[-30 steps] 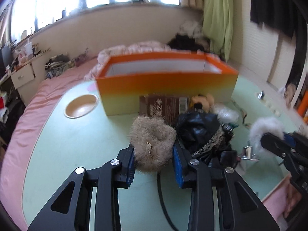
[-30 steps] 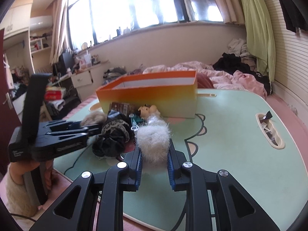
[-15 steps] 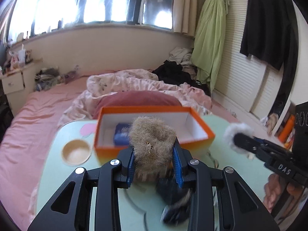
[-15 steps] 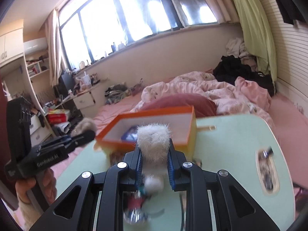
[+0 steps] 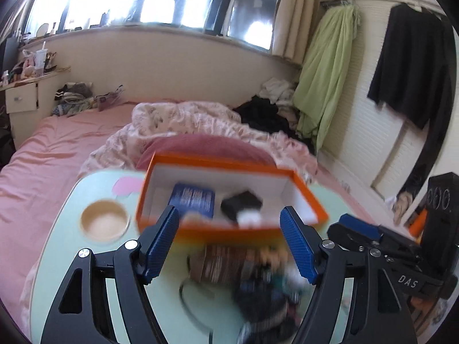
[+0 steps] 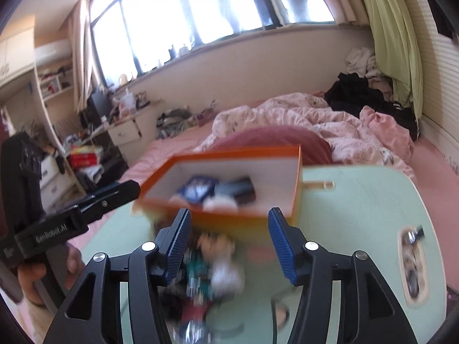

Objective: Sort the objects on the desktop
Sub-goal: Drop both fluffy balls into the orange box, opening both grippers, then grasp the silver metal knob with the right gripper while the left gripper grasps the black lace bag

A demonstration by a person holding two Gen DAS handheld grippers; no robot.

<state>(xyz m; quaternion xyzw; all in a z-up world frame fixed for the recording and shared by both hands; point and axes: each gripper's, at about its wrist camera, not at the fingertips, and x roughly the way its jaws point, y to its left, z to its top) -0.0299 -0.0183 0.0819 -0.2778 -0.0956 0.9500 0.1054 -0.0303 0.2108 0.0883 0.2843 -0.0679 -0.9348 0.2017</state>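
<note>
- The left hand-held gripper (image 5: 229,239) has its jaws opening, wide apart, with nothing between the blue pads (image 5: 160,240).
- The right hand-held gripper (image 6: 229,242) also has its jaws opening and holds nothing; its blue pads (image 6: 279,242) are bare.
- Just ahead of both hand-held grippers the orange box (image 5: 229,226) stands on the pale green desk (image 5: 60,258), its white inside open to view.
- Inside the box lie a blue packet (image 5: 192,199), a black item (image 5: 241,203) and a white fluffy thing (image 5: 249,217); a pale blur at the near wall beside the left pad cannot be made out.
- Below the hand-held grippers, on the near side of the box, a blurred heap of small objects (image 5: 258,283) rests on the desk, a brown packet (image 5: 213,263) among them.
- To the left of the left hand-held gripper a round wooden dish (image 5: 103,222) is set in the desk.
- To the right of the right hand-held gripper a long recessed slot (image 6: 412,261) in the desk holds small bits.
- Beyond the box, a bed (image 5: 51,149) carries a rumpled pink quilt (image 5: 183,123).
- In the right wrist view a hand (image 6: 34,272) grips the left tool's handle.
</note>
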